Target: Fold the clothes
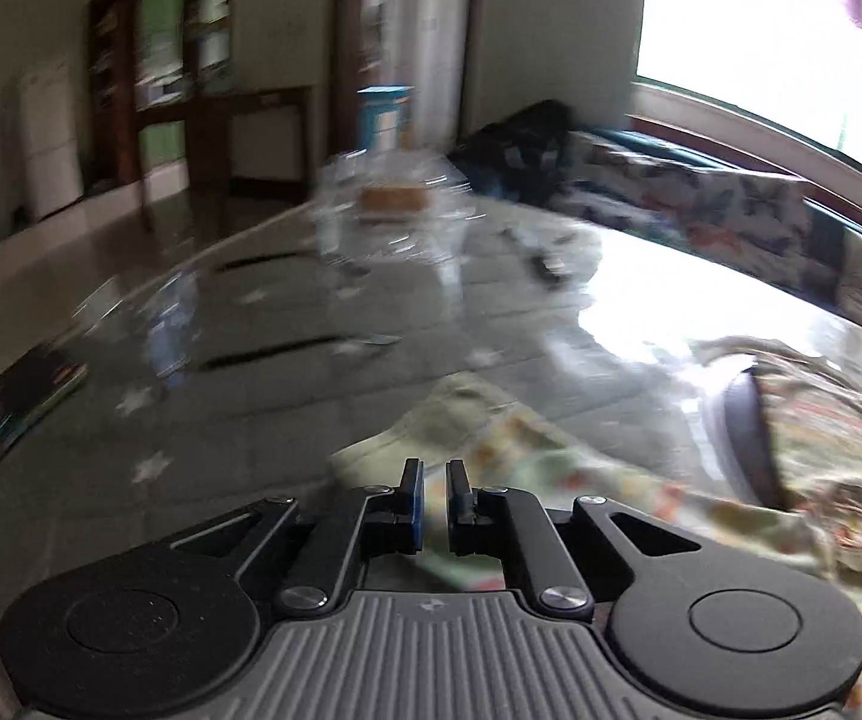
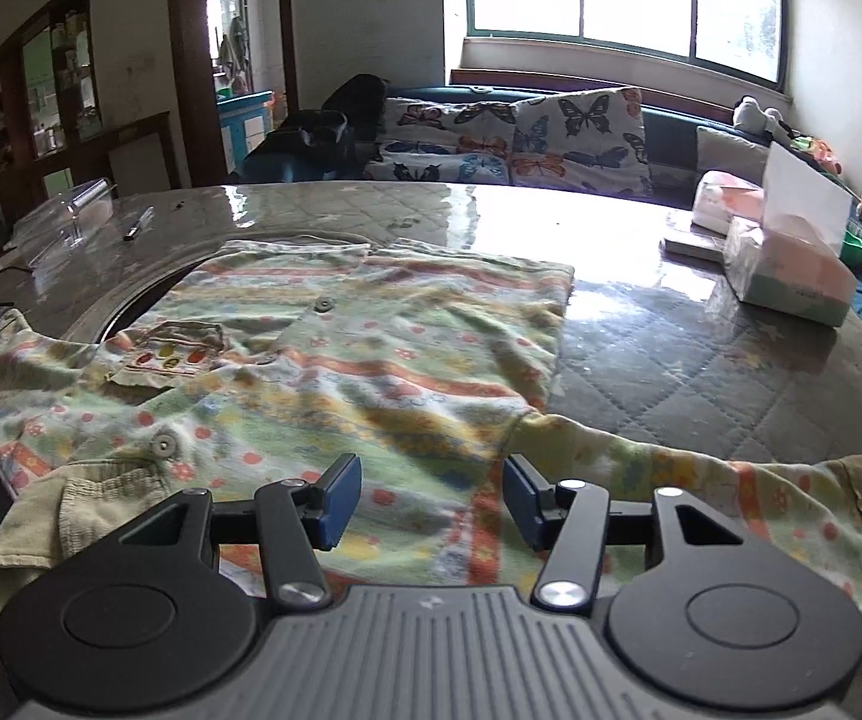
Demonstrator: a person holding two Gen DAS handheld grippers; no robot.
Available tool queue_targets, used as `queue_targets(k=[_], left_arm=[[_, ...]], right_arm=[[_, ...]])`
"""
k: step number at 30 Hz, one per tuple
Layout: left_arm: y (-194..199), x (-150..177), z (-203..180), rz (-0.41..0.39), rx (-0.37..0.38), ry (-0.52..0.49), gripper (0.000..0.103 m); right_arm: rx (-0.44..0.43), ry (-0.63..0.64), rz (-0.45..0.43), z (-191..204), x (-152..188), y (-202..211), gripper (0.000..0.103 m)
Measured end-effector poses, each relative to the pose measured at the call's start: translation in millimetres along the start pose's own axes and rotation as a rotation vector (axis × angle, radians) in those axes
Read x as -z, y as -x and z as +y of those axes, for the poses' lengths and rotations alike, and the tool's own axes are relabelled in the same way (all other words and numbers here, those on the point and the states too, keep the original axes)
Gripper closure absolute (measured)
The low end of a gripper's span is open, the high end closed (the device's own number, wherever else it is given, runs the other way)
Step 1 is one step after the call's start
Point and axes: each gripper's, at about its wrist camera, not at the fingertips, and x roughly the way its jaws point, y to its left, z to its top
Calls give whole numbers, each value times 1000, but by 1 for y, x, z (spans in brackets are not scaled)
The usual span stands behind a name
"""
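Observation:
A small green, floral-striped shirt (image 2: pixel 341 372) lies spread on the glossy quilted table (image 2: pixel 701 372), with a chest pocket and round buttons. One sleeve (image 2: pixel 731 498) reaches out to the right. My right gripper (image 2: pixel 431 498) is open and hovers low over the shirt's near edge, empty. In the blurred left wrist view the same shirt (image 1: pixel 551 462) lies to the right. My left gripper (image 1: pixel 434 495) has its jaws nearly closed with a narrow gap, just above the shirt's sleeve end; nothing is seen held between them.
A tissue box (image 2: pixel 791 276) and pink packs (image 2: pixel 725 198) stand at the table's right. A clear plastic box (image 2: pixel 71 210) and a pen (image 2: pixel 138 223) lie at the far left. A butterfly-cushioned bench (image 2: pixel 521 138) runs under the window. A book (image 1: pixel 17 408) lies on the table's left.

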Motion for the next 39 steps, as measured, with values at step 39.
queue_targets(k=[39], left_arm=[[15,6,-67,-18,118,-225,72]], right_arm=[[-155,256,44,79,23,11,44]])
